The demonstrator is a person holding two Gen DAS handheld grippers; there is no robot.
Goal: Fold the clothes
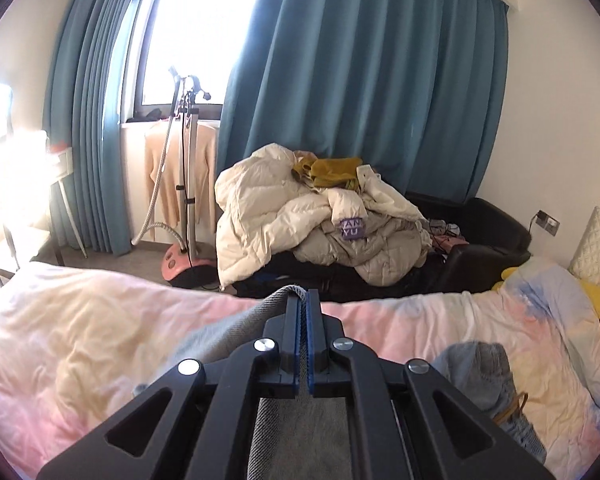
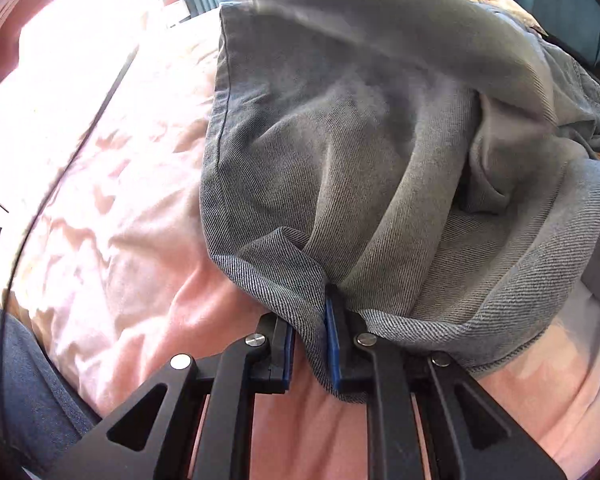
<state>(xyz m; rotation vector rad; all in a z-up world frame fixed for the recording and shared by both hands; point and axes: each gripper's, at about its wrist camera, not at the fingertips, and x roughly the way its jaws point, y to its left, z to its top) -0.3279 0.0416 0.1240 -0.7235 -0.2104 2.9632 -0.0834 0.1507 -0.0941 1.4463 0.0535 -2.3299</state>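
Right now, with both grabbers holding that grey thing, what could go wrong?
1. The right gripper pinches only a thin bunched edge of the grey denim garment, with its fingers partly apart, so the cloth might slip out.
2. The left gripper is clamped on another edge; pulling unevenly could twist the fold.
3. The crumpled light blue jeans on the pink bedsheet lie close and might get dragged along.
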